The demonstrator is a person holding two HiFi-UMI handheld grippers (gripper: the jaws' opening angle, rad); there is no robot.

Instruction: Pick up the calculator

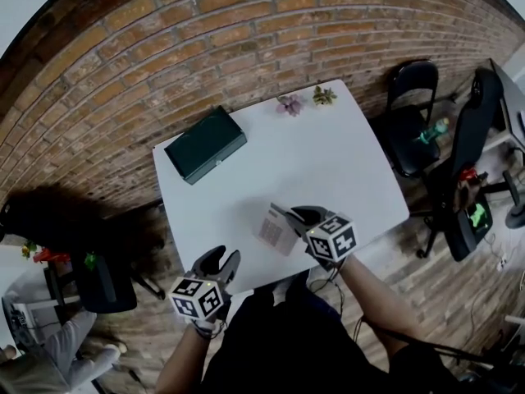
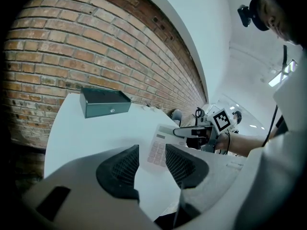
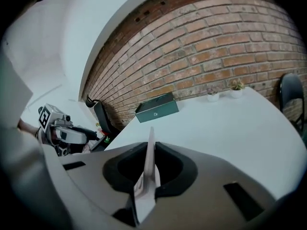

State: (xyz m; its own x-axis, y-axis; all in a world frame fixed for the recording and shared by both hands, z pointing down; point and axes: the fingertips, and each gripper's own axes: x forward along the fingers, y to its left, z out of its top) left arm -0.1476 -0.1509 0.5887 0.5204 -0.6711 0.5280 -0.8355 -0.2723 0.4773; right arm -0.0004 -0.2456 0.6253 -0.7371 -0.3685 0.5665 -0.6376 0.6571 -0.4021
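Observation:
A pale calculator with pinkish keys hangs tilted above the near part of the white table, with my right gripper shut on its right edge. The right gripper view shows the calculator edge-on, with the two pads of that gripper pressed against it. My left gripper is at the table's front edge, left of the calculator, open and holding nothing. The left gripper view looks past that open gripper at the calculator and the right gripper that holds it.
A dark green metal box lies at the table's far left. Two small potted plants stand at the far edge by the brick wall. A black chair and other gear stand to the right, a dark chair to the left.

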